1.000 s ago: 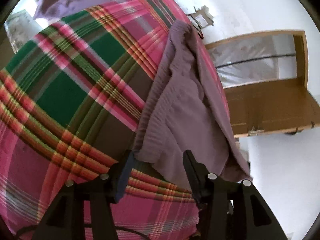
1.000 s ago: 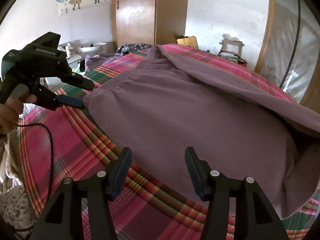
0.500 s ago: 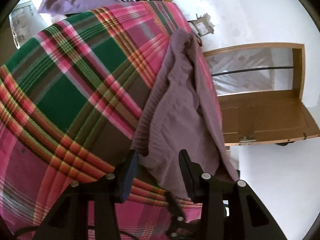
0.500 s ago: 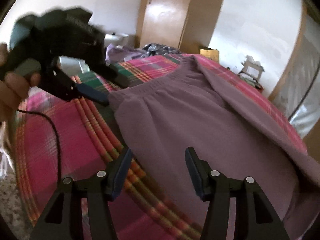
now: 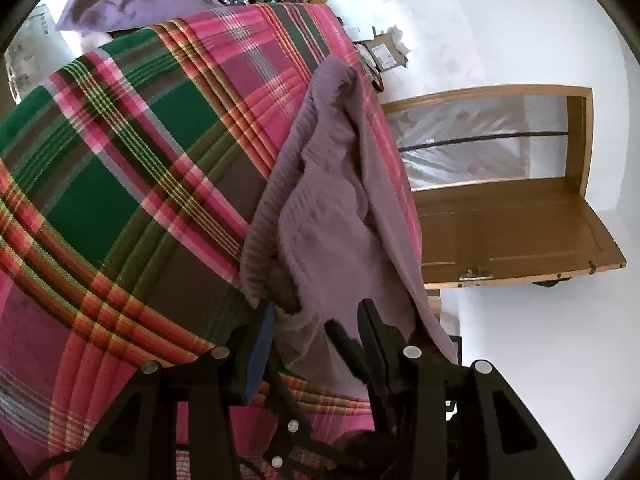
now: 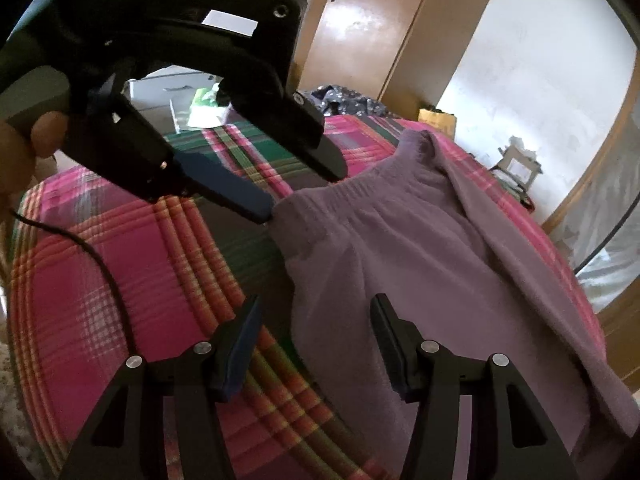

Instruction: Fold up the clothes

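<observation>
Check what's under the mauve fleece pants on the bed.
The mauve fleece pants lie directly on the pink-and-green plaid bedspread, whose stripes run in under the waistband edge and emerge past the far side. Anything else beneath is covered by the fabric; no visible bulge suggests another item.

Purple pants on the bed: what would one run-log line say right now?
purple pants: flat on plaid blanket | left gripper: jaws just closing around waistband corner | right gripper: open, above side edge

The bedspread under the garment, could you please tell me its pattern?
Plaid bedspread in pink, green and brown; clearest in the left wrist view.
</observation>
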`<state>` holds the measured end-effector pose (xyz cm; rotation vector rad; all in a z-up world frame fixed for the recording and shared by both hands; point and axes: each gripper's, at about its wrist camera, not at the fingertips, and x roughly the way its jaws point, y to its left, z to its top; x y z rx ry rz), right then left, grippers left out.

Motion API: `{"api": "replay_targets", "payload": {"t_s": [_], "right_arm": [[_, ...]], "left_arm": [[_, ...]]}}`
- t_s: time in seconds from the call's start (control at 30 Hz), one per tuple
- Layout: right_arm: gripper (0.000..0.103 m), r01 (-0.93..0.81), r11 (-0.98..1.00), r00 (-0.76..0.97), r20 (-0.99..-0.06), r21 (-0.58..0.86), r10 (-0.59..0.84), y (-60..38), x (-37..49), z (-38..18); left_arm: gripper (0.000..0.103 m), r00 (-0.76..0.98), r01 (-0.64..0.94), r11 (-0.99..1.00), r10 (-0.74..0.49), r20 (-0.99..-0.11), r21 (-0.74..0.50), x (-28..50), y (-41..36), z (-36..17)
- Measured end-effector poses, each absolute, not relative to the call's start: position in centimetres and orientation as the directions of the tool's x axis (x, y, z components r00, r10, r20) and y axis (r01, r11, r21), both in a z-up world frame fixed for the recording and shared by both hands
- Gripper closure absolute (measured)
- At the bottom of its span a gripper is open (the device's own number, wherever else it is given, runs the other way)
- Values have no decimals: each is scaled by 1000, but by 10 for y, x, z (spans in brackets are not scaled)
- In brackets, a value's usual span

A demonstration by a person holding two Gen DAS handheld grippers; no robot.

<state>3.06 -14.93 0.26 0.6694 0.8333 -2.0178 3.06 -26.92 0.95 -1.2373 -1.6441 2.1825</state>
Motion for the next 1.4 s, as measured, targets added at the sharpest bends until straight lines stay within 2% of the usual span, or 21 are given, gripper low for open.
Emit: {"api": "replay_targets", "payload": {"t_s": [0.03,0.07,0.1,0.23,0.57,0.8,0.83,0.87,0.93,1.03,1.1,1.17,1.27,1.4], "right_arm": [[45,843,-439,-514,-703,-310,-491,-150,28,4],[51,845,-442,-510,-702,-301,-497,-150,27,5],[68,847,-444,-506,-700,-293,-504,-149,26,6],[89,846,-449,-509,-691,-290,-513,-147,27,8],[97,859,-445,-489,-664,-254,-565,-139,30,15],[97,871,-422,-475,-658,-253,-585,-138,40,18],[97,869,-426,-476,-657,-252,-584,-137,40,18],[97,868,-430,-476,-656,-247,-585,-136,40,19],[97,866,-439,-477,-656,-239,-585,-134,39,19],[94,855,-460,-493,-654,-241,-573,-128,39,20],[75,840,-478,-515,-654,-256,-555,-118,38,20],[66,822,-506,-534,-660,-260,-528,-103,33,19],[65,782,-573,-566,-665,-246,-487,-75,23,19],[52,754,-622,-563,-695,-211,-448,-45,12,16]], "left_arm": [[60,-653,346,-390,553,-518,-853,32,-270,9],[60,-654,346,-389,553,-517,-854,34,-271,9],[60,-655,345,-388,553,-515,-855,35,-272,9],[57,-655,340,-374,564,-503,-863,42,-273,5],[52,-652,365,-292,597,-466,-884,39,-270,-12],[55,-641,377,-276,611,-464,-884,22,-260,-23],[63,-641,374,-280,610,-465,-884,20,-259,-24],[77,-642,376,-288,604,-472,-881,19,-258,-25],[89,-639,365,-321,596,-486,-874,16,-257,-25],[92,-651,340,-338,589,-479,-877,18,-258,-21],[92,-657,332,-336,588,-471,-882,19,-260,-20],[93,-665,323,-327,589,-459,-888,22,-263,-17],[93,-681,304,-322,585,-441,-897,25,-268,-11],[93,-692,286,-310,587,-419,-907,25,-270,-4]]}}
